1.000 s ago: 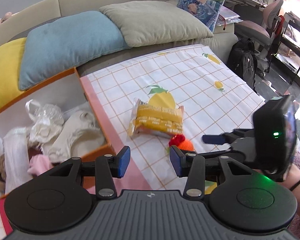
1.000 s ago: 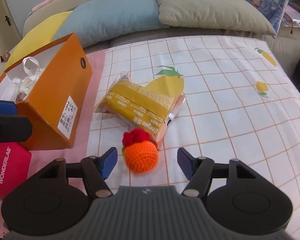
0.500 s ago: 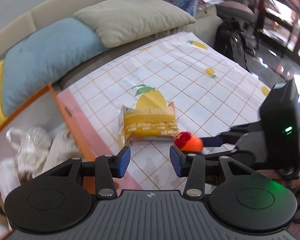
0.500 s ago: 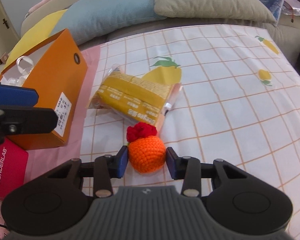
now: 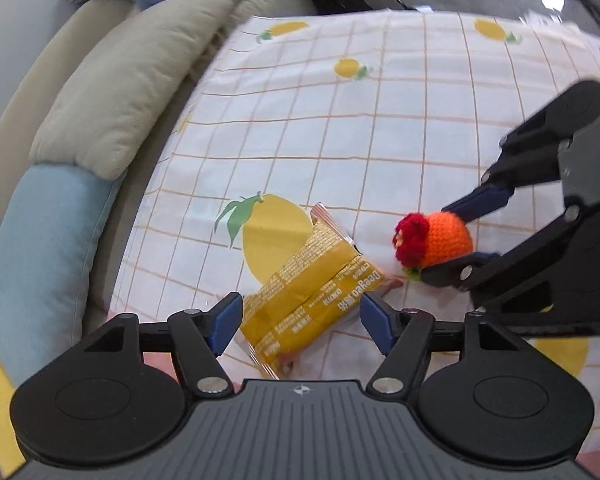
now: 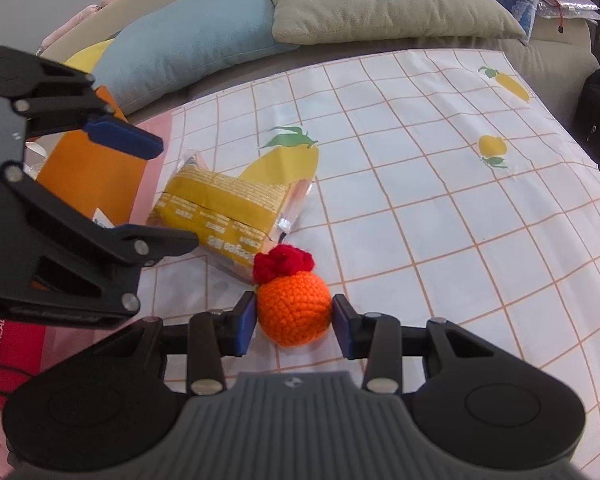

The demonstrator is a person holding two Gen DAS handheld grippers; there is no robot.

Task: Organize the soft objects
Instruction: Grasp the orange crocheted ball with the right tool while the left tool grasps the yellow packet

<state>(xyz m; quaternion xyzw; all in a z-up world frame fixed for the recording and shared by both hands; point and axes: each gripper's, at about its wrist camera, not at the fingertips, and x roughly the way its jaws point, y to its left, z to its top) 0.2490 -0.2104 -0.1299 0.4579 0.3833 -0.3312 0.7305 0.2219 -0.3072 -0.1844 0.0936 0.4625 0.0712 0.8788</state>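
Behind, cushions (image 6: 380, 4) edge the lemon-print checked cloth (image 6: 460, 208).

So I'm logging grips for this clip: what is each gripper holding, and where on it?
The right gripper clamps the orange crochet ball across its round sides. The left gripper holds nothing; its jaws are opening around the yellow snack packet.
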